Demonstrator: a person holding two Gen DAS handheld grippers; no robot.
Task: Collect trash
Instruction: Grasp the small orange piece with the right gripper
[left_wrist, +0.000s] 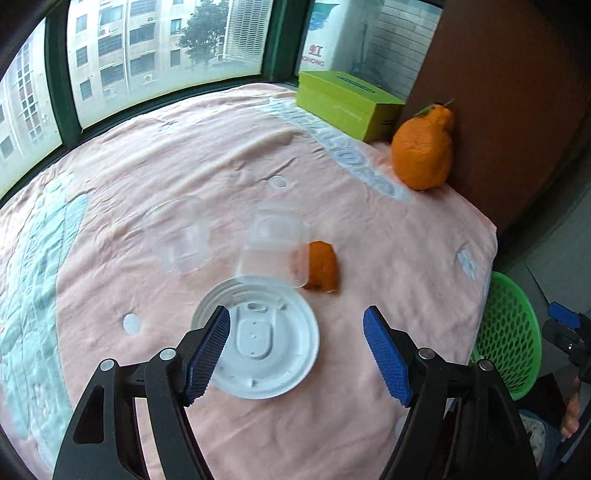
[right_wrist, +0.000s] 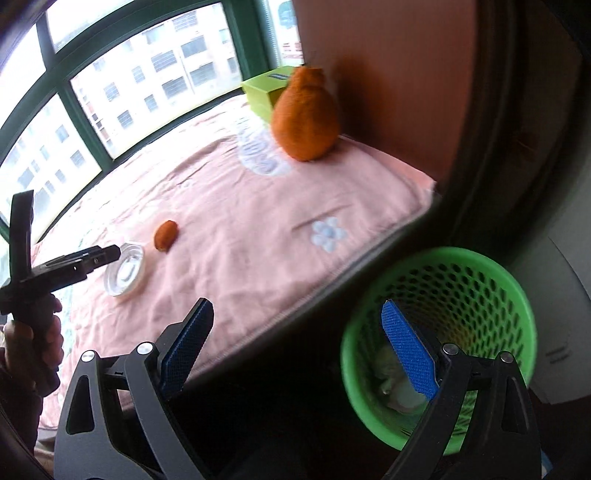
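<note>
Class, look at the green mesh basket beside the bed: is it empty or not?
Not empty. The green mesh basket holds pale crumpled scraps at its bottom.

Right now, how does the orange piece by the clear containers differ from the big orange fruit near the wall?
The orange piece is small, stemless and lies low mid-blanket; the big orange fruit is far larger, whole, knobbed on top with a green stem, standing beside the green box. Both share a bumpy orange skin.

On the pink blanket (left_wrist: 369, 236) lie two clear plastic cups (left_wrist: 177, 236), one white lid (left_wrist: 273, 350), one orange peel piece (left_wrist: 323, 266), one whole orange (left_wrist: 423, 151) and one green box (left_wrist: 343, 103). One green mesh basket (right_wrist: 480, 280) stands beside its edge.
</note>
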